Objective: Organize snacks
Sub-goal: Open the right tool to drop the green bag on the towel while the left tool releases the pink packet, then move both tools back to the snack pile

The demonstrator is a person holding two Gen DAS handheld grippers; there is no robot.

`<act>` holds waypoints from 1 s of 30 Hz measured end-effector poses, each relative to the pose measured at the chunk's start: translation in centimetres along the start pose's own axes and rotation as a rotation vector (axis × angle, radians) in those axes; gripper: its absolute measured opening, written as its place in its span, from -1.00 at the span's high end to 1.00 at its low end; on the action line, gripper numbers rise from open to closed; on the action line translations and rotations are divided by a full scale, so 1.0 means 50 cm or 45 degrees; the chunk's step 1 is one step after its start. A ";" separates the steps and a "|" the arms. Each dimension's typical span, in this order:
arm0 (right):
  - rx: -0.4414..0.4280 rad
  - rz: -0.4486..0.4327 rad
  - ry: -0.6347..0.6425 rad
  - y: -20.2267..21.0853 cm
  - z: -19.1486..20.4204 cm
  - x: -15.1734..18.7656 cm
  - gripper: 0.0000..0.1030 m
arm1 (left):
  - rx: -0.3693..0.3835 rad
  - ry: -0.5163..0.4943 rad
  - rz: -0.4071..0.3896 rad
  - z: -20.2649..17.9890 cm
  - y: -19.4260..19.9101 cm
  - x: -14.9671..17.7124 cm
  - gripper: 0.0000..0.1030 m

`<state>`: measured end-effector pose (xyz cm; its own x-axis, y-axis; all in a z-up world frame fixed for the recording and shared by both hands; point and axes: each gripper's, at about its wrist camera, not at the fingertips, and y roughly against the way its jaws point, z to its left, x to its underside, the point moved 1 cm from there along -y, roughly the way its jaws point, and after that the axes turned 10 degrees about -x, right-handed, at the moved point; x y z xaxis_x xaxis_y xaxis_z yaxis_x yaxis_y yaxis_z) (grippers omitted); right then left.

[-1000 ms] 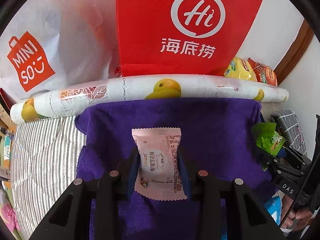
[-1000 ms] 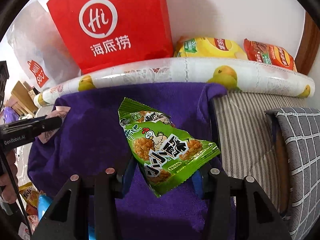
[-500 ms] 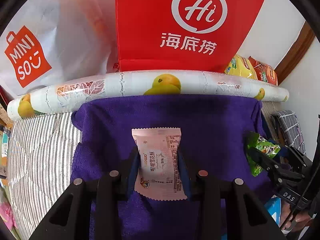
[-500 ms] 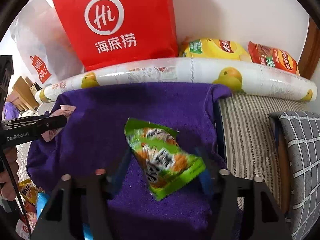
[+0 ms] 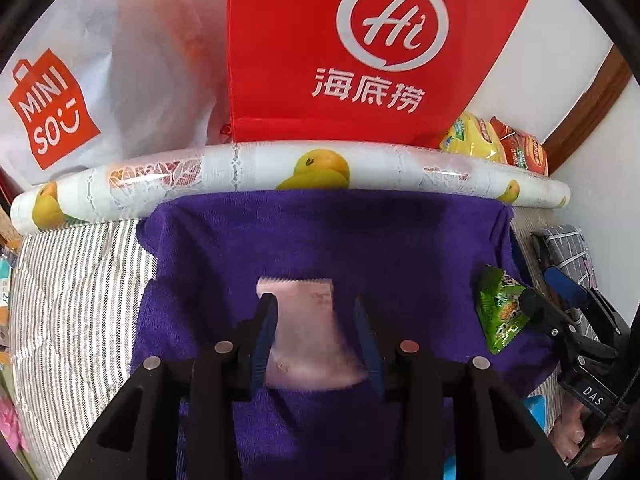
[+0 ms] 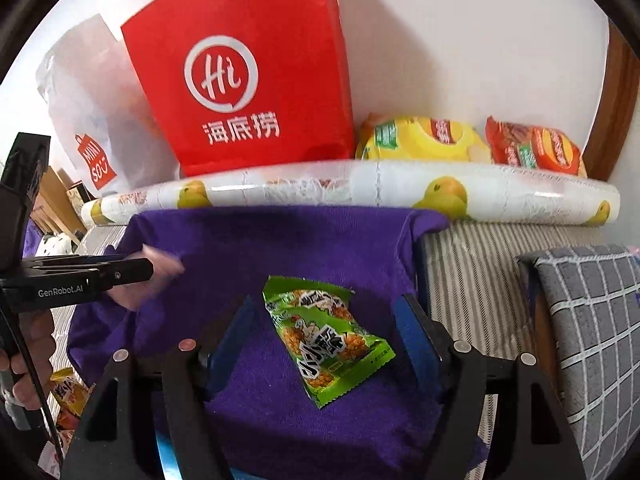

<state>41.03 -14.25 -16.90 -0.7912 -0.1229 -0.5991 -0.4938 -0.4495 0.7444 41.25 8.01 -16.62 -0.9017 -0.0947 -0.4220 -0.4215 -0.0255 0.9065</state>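
Left gripper (image 5: 316, 334): jaws have just been opening; the pink packet (image 5: 308, 336) sits blurred between the blue pads; whether the pads still touch it I cannot tell, though a gap shows at the right pad. Right gripper (image 6: 320, 344): jaws stand wide and have just been opening; the green packet (image 6: 326, 340) lies loose on the purple towel (image 6: 280, 248), clear of both pads, tilted with its top toward 11 o'clock. From the left view, the green packet is at 3 o'clock of the pink one, near the towel's right edge. Behind the towel at 12 o'clock: a fruit-print roll (image 6: 360, 188); a red bag (image 6: 248, 80); a white bag (image 5: 80, 92) at 10 o'clock; a yellow packet (image 6: 420, 140) and an orange packet (image 6: 536, 152) at 1 o'clock. A grey checked cushion (image 6: 592, 320) lies at 3 o'clock.
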 end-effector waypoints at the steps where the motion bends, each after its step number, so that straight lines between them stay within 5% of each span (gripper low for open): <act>1: 0.002 -0.011 0.008 0.004 0.004 -0.002 -0.42 | 0.002 -0.001 -0.003 -0.001 0.004 0.000 -0.02; 16: 0.119 -0.127 0.069 0.132 0.085 0.013 -0.43 | 0.038 -0.032 -0.137 -0.029 0.136 0.007 -0.16; 19: 0.143 -0.154 0.040 0.176 0.097 0.026 -0.56 | 0.048 -0.050 -0.187 -0.042 0.182 0.014 -0.16; 30: 0.234 -0.253 -0.008 0.313 0.162 0.093 -0.71 | 0.088 -0.044 -0.255 -0.022 0.311 0.140 -0.16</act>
<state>26.70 -14.68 -5.67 -0.6739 -0.0428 -0.7375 -0.6964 -0.2964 0.6536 28.52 5.87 -5.47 -0.8017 -0.0601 -0.5947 -0.5970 0.0281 0.8018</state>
